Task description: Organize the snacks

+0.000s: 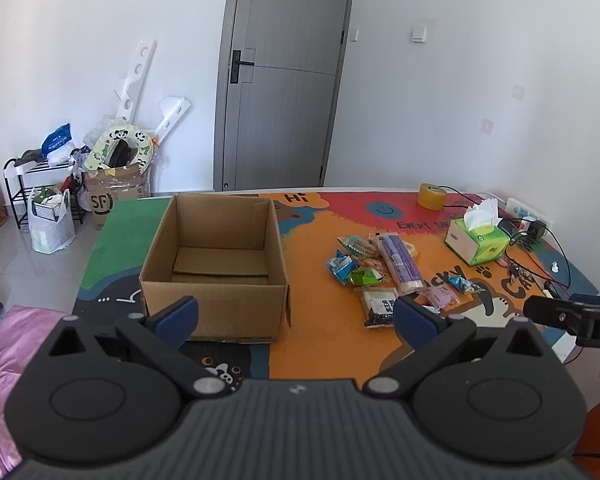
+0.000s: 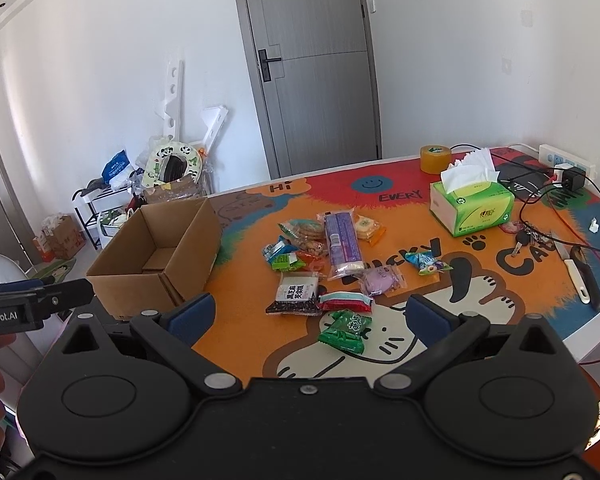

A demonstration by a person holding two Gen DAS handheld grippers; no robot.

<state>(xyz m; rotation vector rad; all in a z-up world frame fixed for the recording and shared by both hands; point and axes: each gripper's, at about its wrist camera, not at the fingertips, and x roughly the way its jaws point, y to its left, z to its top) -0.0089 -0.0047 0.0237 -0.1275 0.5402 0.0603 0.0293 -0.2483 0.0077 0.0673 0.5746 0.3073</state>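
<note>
Hovering over the bench (image 2: pixel 500 320), I hold both tools spread wide, left tool (image 1: pixel 294 316) and right tool (image 2: pixel 310 316) gripping nothing. Snack packets (image 2: pixel 332 248) lie scattered (well apart from the cardboard box (image 2: pixel 156 252)).

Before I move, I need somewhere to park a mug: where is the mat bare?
Bare patches: the green corner left of the cardboard box, and the strip between the box and the snack pile. The red stretch behind the snacks, left of the tissue box, is free too. Crowded: the far right edge, with keys, cables and a power strip.
</note>
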